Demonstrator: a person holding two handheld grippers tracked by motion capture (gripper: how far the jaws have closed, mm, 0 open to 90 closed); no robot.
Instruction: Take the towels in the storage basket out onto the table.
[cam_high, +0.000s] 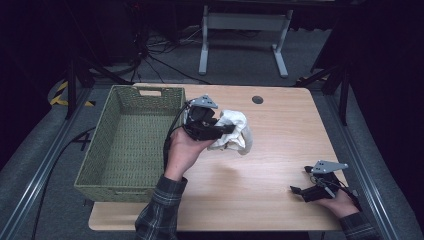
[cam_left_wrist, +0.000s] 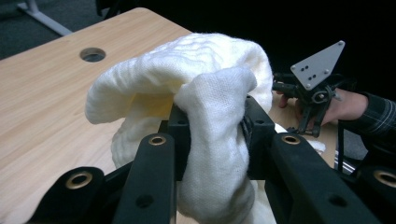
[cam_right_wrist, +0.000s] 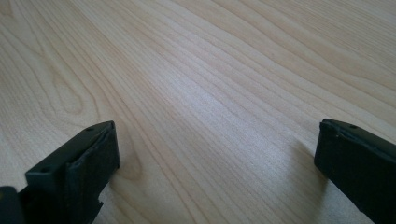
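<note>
A white cloth (cam_high: 234, 131) hangs bunched above the middle of the wooden table (cam_high: 280, 145), just right of the basket. My left gripper (cam_high: 227, 131) is shut on it; in the left gripper view the black jaws pinch a thick fold of the cloth (cam_left_wrist: 212, 121), which drapes over and below them. My right gripper (cam_high: 298, 192) rests low near the table's front right corner, held by a hand. Its jaws stand wide open over bare wood in the right gripper view, right gripper (cam_right_wrist: 217, 154), with nothing between them. The left gripper view also catches the right gripper (cam_left_wrist: 314, 98) farther off.
A green woven basket (cam_high: 107, 150), with nothing inside, stands at the table's left side, overhanging its edge. A round cable hole (cam_high: 257, 99) lies near the table's far edge. Beyond the table are a white desk frame (cam_high: 245, 30) and floor cables.
</note>
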